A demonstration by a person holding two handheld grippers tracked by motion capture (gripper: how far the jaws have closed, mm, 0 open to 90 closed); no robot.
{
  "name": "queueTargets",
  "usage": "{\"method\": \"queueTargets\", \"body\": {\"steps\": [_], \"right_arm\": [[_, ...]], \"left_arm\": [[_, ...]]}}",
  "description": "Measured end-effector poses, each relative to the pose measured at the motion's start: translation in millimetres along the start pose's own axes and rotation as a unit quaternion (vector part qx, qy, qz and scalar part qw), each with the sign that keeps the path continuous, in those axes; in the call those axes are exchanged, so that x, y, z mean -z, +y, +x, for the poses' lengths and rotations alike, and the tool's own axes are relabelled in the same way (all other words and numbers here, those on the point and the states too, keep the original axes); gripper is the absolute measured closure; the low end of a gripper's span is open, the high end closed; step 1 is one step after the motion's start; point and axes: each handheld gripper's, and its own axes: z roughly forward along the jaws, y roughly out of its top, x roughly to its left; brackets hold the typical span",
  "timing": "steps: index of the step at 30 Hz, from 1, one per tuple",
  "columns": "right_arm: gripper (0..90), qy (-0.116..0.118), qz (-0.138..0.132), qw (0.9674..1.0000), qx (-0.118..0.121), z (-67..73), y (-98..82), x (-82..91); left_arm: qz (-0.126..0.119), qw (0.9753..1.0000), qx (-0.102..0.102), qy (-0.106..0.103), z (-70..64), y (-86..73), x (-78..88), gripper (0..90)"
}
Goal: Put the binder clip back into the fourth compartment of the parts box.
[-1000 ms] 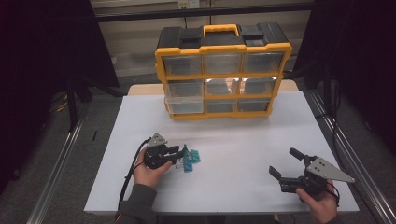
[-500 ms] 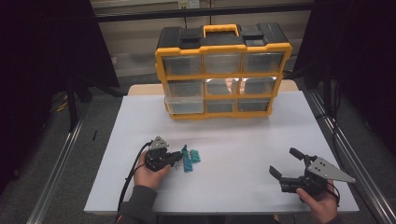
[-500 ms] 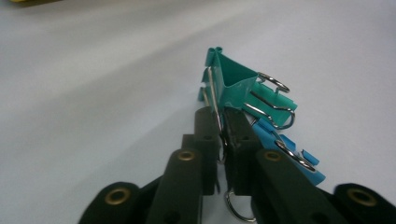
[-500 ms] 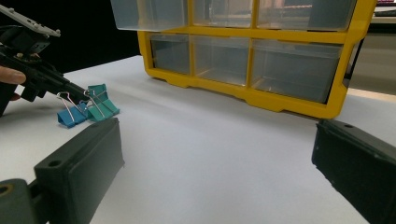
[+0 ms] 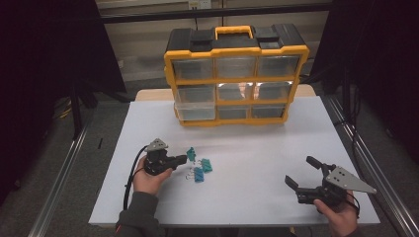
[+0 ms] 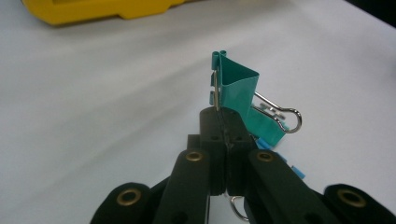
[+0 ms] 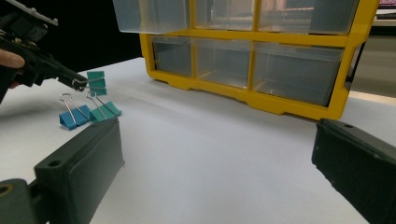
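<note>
My left gripper (image 5: 185,158) sits left of centre on the white table (image 5: 247,143). Its jaws have just been closing and are now shut on the wire handle of a teal binder clip (image 6: 238,86), which stands up beyond the tips (image 6: 223,122). In the right gripper view that held clip (image 7: 95,81) hangs just above the table. A second teal clip (image 5: 206,165) and a blue clip (image 5: 198,175) lie beside it on the table. My right gripper (image 5: 300,171) rests at the front right, open, with nothing between its jaws (image 7: 217,154).
A yellow and black drawer organizer (image 5: 236,74) with clear drawers stands at the back of the table; its lowest left drawer juts out slightly. A metal rail (image 5: 365,163) runs along the right side. The table's edges are close to both hands.
The left gripper's jaws have closed onto the teal clip's wire handle. The right gripper has stayed where it was.
</note>
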Motion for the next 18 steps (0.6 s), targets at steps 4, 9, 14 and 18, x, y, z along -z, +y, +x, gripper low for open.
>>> {"method": "queueTargets", "body": {"steps": [4, 9, 14, 18], "right_arm": [[1.2, -0.001, -0.001, 1.0000, -0.001, -0.2, -0.1, -0.3], [1.2, 0.000, 0.000, 1.0000, 0.000, -0.2, -0.3, -0.4], [1.2, 0.000, -0.001, 1.0000, 0.001, -0.8, -0.3, -0.4], [1.2, 0.000, -0.001, 1.0000, 0.000, -0.5, -0.2, -0.3]], "left_arm": [[0.004, 1.0000, 0.001, 0.003, 1.5, 10.2, 8.5, 89.6], [0.006, 1.0000, 0.000, 0.004, 2.1, 23.0, 16.2, 89.6], [0.010, 0.9999, -0.010, 0.005, -0.1, 38.0, 23.5, 89.6], [0.010, 0.9999, -0.010, 0.004, -2.0, 48.4, 28.5, 89.7]]}}
